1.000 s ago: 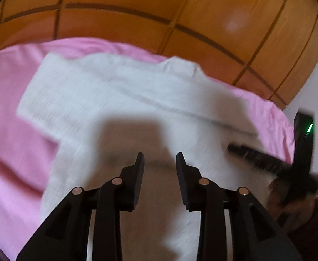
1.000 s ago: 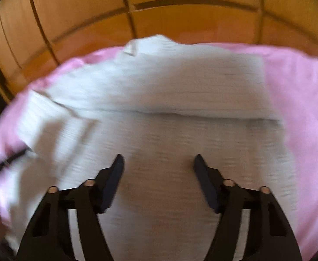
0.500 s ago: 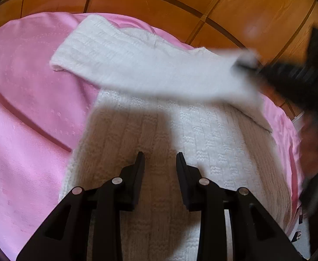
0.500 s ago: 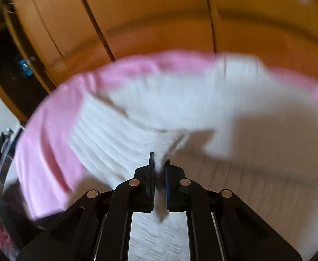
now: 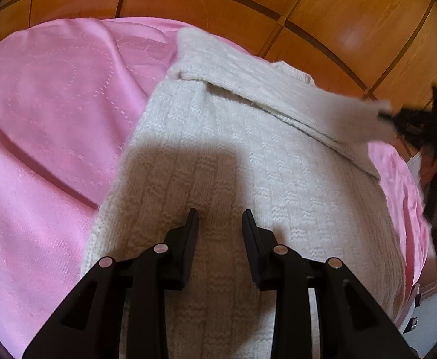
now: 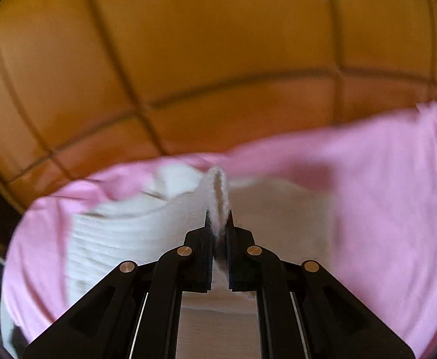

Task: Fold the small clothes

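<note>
From the left wrist, the left gripper (image 5: pixel 220 218) is hovering with its fingers parted and nothing between them, over the body of a white knitted sweater (image 5: pixel 248 173) that is lying on a pink bedsheet (image 5: pixel 48 113). Beyond the fingertips and to their right, the sweater's sleeve (image 5: pixel 278 95) is stretching towards the right gripper (image 5: pixel 397 118).

From the right wrist, the right gripper (image 6: pixel 218 224) is pinching the sleeve's cuff (image 6: pixel 218 191), fingers clenched on the knit, with the blurred sweater (image 6: pixel 122 233) spreading left of them.

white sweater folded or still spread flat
Partly folded. The white sweater's sleeve is doubled across its body, its end pinched in the right gripper; the lower body lies flat.
</note>
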`<state>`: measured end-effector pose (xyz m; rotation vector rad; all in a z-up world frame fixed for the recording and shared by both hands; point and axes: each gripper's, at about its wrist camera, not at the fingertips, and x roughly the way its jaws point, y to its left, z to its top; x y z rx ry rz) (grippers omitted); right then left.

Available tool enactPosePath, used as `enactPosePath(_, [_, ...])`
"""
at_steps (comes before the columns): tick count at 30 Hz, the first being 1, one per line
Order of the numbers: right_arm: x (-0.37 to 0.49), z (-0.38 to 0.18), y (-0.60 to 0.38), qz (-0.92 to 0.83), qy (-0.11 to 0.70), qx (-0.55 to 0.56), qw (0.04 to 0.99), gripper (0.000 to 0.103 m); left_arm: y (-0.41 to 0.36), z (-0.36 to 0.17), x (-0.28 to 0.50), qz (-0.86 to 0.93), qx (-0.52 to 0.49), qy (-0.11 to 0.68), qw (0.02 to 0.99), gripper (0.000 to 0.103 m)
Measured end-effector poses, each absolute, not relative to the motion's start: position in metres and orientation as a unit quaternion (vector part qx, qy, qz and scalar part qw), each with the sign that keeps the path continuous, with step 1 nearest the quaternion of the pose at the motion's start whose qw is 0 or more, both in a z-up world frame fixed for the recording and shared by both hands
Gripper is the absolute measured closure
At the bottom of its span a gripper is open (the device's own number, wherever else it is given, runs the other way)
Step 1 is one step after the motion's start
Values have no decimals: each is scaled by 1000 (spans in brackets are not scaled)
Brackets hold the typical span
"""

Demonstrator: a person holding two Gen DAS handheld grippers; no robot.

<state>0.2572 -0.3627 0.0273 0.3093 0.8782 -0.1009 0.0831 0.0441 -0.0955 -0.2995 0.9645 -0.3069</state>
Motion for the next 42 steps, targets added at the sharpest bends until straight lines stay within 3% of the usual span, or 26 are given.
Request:
enactPosePath(7, [247,-40,-401,-96,465,191,859,97,50,-73,100,-144,-157,458,863,71])
enactPosePath(11, [241,-42,-409,-67,461,203,861,96,60,-57,125,-130,-156,437,876,59])
enactPosePath(12, [238,-38,-410,-66,459,201,863,91,63,-53,134,-130,-157,434,878,58])
enactPosePath(14, [229,-22,-412,-77,444,182,874,55,68,-49,161,-134,-163,431,877,50])
enactPosePath(15, [227,-16,-413,-76,436,177,879,51,70,-48,170,-131,-165,431,877,50])
enactPosePath(19, [221,6,-395,-47,420,137,896,51,80,-50,227,-124,-201,436,868,50])
enactPosePath(25, [233,-5,-369,-28,441,90,892,51,84,-69,292,-110,-250,465,842,53])
enactPosePath(26, [238,-9,-365,-24,446,88,890,51,82,-73,298,-115,-254,471,837,68])
enactPosePath(28, [246,-16,-357,-25,449,74,890,51,72,-78,307,-108,-234,478,839,80])
enactPosePath(29, [251,-20,-354,-27,451,68,889,51,69,-78,307,-92,-218,475,848,95])
enactPosePath(31, [260,-36,-348,-32,459,52,886,51,61,-83,303,-44,-168,475,863,98])
enactPosePath(34, [258,-51,-338,-44,440,24,896,47,45,-93,291,-23,-97,466,879,98])
enactPosePath(36, [254,-51,-335,-51,432,13,900,46,46,-85,285,-39,-113,456,882,97])
enactPosePath(38, [252,-52,-338,-50,428,19,902,46,53,-78,289,-66,-150,453,876,79])
enactPosePath(40, [251,-51,-340,-49,427,22,903,46,62,-72,298,-76,-175,448,873,72])
enactPosePath(42, [251,-51,-340,-50,428,22,902,46,62,-70,309,-75,-181,448,873,72])
